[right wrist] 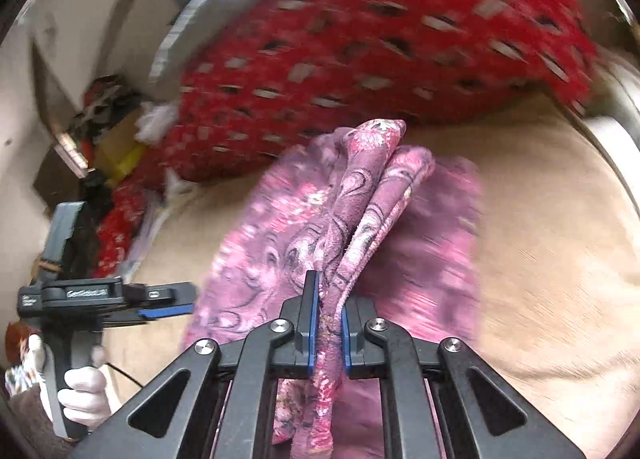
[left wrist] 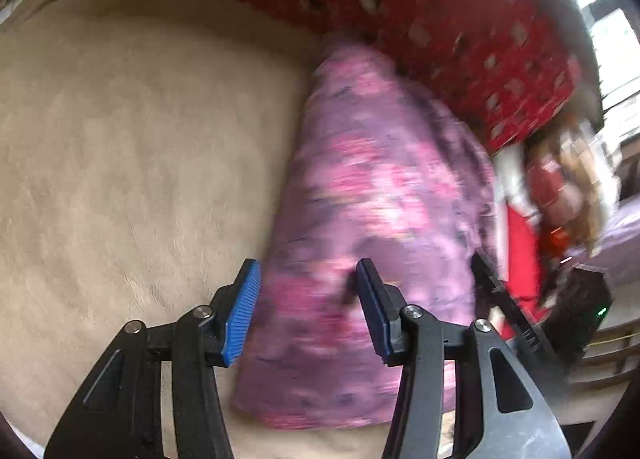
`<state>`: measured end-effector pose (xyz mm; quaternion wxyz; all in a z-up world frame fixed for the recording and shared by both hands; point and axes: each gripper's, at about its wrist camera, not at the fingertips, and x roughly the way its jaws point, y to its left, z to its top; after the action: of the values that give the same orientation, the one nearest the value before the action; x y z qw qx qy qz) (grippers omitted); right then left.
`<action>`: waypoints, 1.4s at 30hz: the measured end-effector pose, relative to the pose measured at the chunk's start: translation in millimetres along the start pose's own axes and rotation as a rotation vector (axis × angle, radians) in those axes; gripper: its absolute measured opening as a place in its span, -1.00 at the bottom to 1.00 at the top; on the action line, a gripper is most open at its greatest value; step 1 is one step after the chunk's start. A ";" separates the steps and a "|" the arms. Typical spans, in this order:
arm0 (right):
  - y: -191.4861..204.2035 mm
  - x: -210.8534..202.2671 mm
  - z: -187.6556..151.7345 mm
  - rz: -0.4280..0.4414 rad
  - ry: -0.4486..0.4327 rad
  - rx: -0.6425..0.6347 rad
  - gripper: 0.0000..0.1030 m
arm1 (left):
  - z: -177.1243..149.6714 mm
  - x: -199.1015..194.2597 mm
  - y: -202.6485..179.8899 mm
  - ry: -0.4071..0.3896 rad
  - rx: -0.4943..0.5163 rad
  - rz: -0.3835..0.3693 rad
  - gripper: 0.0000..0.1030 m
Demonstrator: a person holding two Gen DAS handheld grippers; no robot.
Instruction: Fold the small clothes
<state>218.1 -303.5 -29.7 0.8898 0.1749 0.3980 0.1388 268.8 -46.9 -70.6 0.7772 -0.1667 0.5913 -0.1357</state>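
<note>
Behind pink garment [right wrist: 360,195], red patterned cushion [right wrist: 360,51], beige blanket [left wrist: 120,139]

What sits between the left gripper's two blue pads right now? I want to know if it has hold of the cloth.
In the left wrist view, the pink cloth lies beyond the left gripper; its pads stand apart, pressing nothing.

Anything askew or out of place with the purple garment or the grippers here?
Nothing stands out. The right gripper is shut on a bunched fold of the purple garment, which lies on the beige bedding. The left gripper is open over it.
</note>
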 end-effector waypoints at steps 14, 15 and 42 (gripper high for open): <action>-56.4 21.3 15.5 0.068 -0.002 0.285 -0.33 | 18.7 5.9 -8.7 -0.035 0.053 0.021 -0.07; -48.3 22.0 24.8 0.019 -0.009 0.233 -0.67 | 18.4 7.1 -11.4 -0.049 0.074 0.039 -0.07; -37.9 -40.4 -37.2 -0.008 -0.006 0.097 -0.91 | -36.1 17.2 -10.4 0.004 0.139 0.078 0.12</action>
<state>167.9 -345.8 -42.2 0.8819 0.2167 0.4024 0.1153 238.4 -66.9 -90.1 0.7904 -0.0890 0.5881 -0.1465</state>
